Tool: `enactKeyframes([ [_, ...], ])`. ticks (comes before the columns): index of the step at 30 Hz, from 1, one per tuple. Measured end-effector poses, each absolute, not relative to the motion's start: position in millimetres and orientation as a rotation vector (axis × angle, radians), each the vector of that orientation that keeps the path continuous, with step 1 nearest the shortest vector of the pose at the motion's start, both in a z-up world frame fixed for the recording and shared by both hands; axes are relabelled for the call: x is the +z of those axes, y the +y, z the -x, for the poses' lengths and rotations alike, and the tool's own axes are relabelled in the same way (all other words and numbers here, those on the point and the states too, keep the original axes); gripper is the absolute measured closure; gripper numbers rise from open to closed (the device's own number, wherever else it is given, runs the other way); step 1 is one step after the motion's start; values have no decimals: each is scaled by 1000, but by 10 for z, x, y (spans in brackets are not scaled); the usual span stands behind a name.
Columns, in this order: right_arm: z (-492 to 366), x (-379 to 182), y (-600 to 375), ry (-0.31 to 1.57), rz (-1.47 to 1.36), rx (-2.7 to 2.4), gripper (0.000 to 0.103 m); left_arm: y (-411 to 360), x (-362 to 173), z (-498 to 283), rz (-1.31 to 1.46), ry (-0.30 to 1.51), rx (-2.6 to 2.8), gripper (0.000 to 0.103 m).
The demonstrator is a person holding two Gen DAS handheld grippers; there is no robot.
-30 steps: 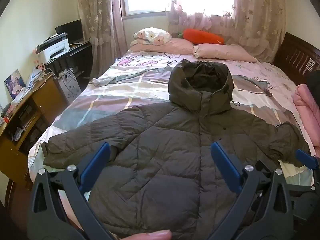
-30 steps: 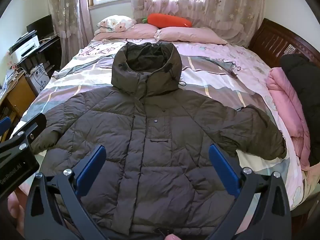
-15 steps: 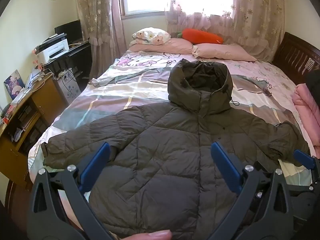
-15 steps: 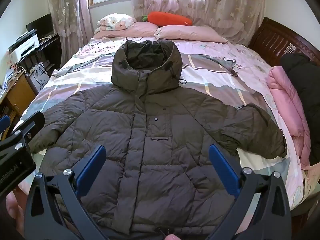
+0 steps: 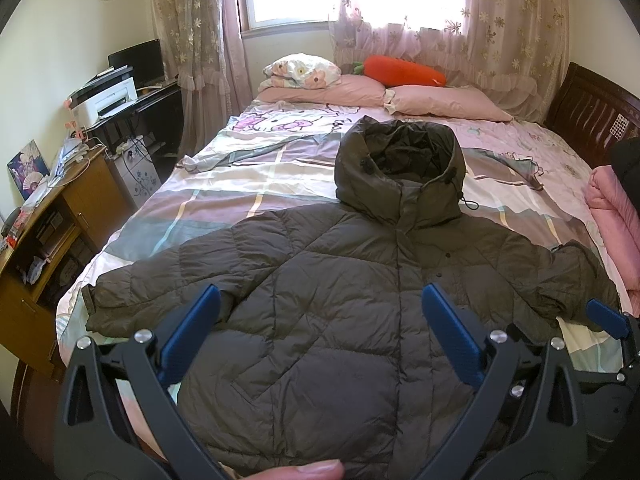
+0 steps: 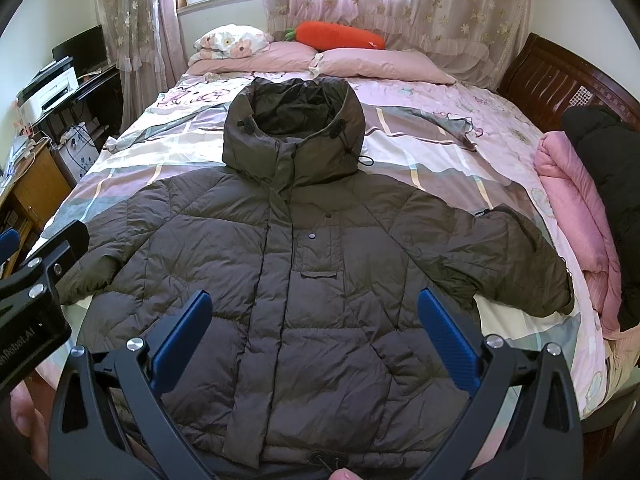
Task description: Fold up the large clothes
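Jacket [image 5: 320,320] hem behind gripper frames

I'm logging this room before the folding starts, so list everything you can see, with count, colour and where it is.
puffer jacket: one, dark olive, spread flat front-up on the bed, hood toward the pillows
bed sheet: one, pink, grey and white patchwork
pillows: two pink at the head; one floral pillow on the left one
carrot plush: one, orange, behind the pillows
pink quilt: one, folded at the bed's right edge
black garment: one, over the quilt
printer: one, white, on the black desk
wooden cabinet: one, brown, left of the bed
left gripper: blue pads, open above the hem
right gripper: blue pads, open above the hem
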State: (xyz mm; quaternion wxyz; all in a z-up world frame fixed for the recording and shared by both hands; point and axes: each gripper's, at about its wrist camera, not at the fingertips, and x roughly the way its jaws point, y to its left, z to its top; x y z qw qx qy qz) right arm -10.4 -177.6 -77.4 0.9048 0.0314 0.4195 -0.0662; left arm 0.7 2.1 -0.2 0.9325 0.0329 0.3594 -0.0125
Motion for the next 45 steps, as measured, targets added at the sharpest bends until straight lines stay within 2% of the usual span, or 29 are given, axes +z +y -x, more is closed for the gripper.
enactKeyframes([
  [45, 134, -881, -1740, 882, -61, -135, 1, -3, -6, -11, -74, 738, -25, 2],
])
